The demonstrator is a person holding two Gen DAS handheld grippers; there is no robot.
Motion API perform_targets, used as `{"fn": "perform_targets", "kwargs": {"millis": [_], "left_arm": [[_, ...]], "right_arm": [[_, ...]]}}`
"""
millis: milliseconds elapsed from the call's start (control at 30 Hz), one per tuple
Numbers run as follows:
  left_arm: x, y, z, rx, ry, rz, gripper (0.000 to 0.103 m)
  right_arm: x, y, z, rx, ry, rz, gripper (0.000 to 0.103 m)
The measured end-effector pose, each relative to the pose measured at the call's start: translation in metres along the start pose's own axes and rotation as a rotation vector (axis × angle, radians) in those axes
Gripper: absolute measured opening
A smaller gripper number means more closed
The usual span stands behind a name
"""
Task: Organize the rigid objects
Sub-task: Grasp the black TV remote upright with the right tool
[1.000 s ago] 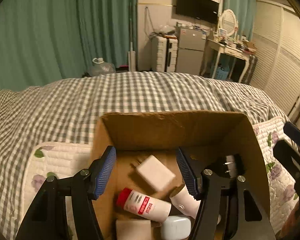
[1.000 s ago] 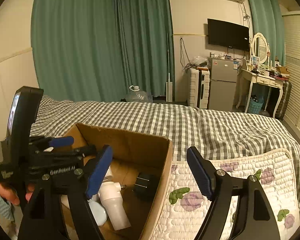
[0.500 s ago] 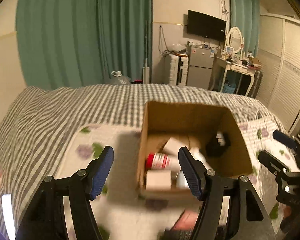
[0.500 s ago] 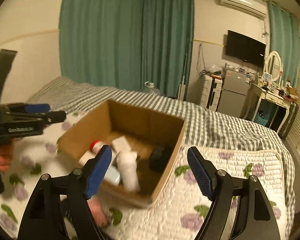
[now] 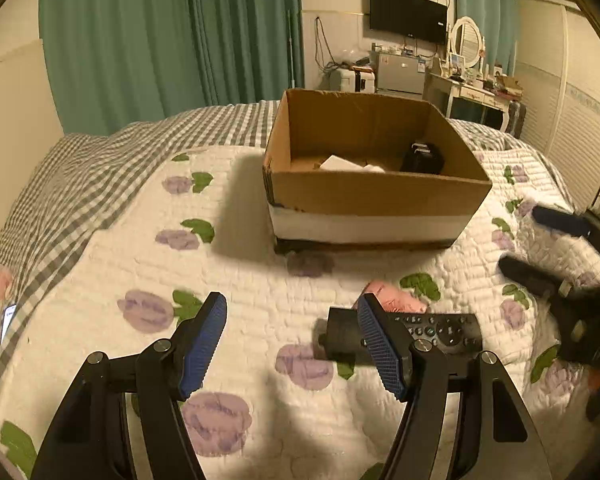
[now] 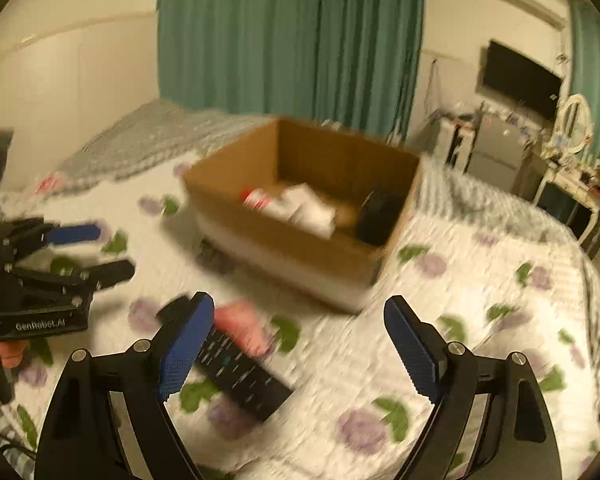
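Note:
An open cardboard box (image 5: 376, 196) stands on the quilted bed; it also shows in the right wrist view (image 6: 300, 248). Inside it lie a black plug adapter (image 5: 422, 158), white items (image 5: 342, 163) and a red-capped tube (image 6: 260, 201). A black remote (image 5: 432, 330) lies on the quilt in front of the box, partly behind my left gripper's right finger; it shows too in the right wrist view (image 6: 240, 372). A pink object (image 5: 392, 300) lies just beyond the remote. My left gripper (image 5: 292, 344) is open and empty. My right gripper (image 6: 300, 352) is open and empty, the remote by its left finger.
The floral quilt (image 5: 240, 272) covers the bed, with a grey checked cover (image 5: 80, 184) at the left. The right gripper (image 5: 568, 276) shows at the right edge of the left wrist view. Green curtains, a TV and a dresser stand behind the bed.
Both grippers have pulled back from over the box toward the near side of the bed and dropped lower. The remote and pink object have come into view in front of the box.

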State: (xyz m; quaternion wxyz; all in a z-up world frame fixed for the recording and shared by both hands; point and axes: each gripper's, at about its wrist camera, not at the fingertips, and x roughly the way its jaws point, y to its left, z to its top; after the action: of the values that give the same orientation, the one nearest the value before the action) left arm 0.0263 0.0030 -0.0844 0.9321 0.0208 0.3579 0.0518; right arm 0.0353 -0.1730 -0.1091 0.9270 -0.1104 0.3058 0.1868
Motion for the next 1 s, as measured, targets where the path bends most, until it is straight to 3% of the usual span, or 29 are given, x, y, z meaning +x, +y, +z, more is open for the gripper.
{"fn": "perform_targets", "kwargs": {"millis": [200, 367, 600, 633, 700, 800, 933, 1000], "left_arm": [[0.026, 0.018, -0.007, -0.074, 0.083, 0.089, 0.071], [0.03, 0.033, -0.009, -0.143, 0.095, 0.089, 0.071], [0.03, 0.035, -0.01, -0.159, 0.106, 0.083, 0.071], [0.029, 0.035, -0.01, -0.161, 0.107, 0.081, 0.071], [0.03, 0.035, -0.01, -0.163, 0.108, 0.084, 0.071], [0.032, 0.035, -0.01, -0.163, 0.114, 0.089, 0.071], [0.033, 0.035, -0.012, -0.162, 0.12, 0.097, 0.071], [0.034, 0.034, -0.013, -0.157, 0.122, 0.108, 0.071]], "right_arm": [[0.039, 0.036, -0.013, -0.126, 0.11, 0.082, 0.087], [0.075, 0.055, -0.018, -0.169, 0.193, 0.128, 0.087], [0.107, 0.064, -0.021, -0.186, 0.239, 0.122, 0.085], [0.11, 0.062, -0.022, -0.176, 0.246, 0.123, 0.083], [0.11, 0.059, -0.021, -0.16, 0.241, 0.127, 0.064], [0.104, 0.051, -0.021, -0.111, 0.229, 0.142, 0.045], [0.094, 0.035, -0.022, -0.007, 0.218, 0.167, 0.038], [0.087, 0.026, -0.021, 0.032, 0.206, 0.15, 0.029]]}}
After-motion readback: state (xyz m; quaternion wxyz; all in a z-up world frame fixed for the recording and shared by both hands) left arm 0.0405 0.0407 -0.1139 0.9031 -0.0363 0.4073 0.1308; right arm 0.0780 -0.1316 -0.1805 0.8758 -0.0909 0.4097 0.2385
